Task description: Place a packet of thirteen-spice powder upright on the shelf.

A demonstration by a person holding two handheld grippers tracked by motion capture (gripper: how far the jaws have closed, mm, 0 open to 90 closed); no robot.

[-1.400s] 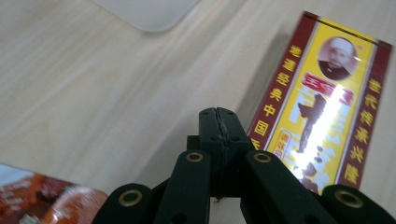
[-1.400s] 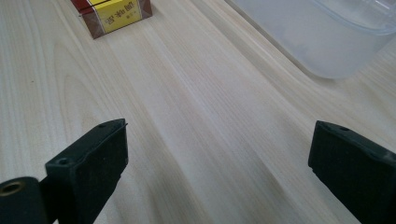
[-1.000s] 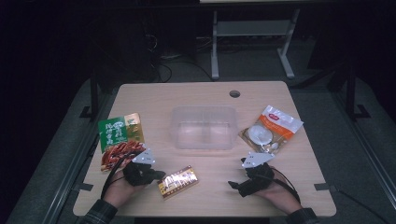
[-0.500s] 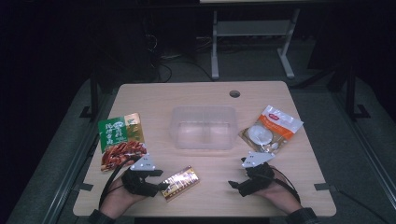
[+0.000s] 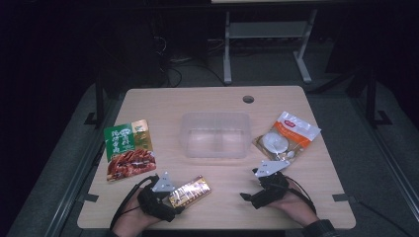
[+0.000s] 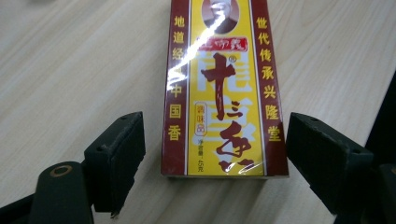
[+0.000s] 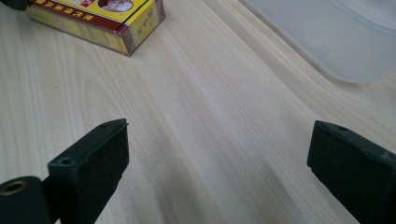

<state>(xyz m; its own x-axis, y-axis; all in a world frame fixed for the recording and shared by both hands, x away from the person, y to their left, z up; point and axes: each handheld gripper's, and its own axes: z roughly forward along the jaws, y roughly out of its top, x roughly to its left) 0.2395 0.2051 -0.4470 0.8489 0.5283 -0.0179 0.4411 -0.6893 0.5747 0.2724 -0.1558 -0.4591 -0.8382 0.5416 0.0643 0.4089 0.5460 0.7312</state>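
Far left on the wooden table, flat and well apart from the rest: a green snack pouch with a picture of reddish meat on its lower half. Just right of it, at the near edge, the left gripper, held in a hand coming in from the bottom, jaws spread and just been opening, with the near end of a yellow-and-red box between them; seen in the left gripper view as the box lying flat on its back, wrapped in shiny film, printed face up, with a thin strip of bare wood showing between each black pad and its long sides, so released, not squeezed. Box angled on the table, its far end pointing toward the middle. Farther back, at the table's centre, a clear plastic tub, standing apart from the box. Right of the tub, a white-and-orange pouch lying flat and tilted, close to the right edge. In front of that pouch, near the front edge, the right gripper, resting low in the other hand, jaws wide apart with bare wood between them in the right gripper view, gripping nothing; box corner visible at that view's top left, tub wall at its top right.
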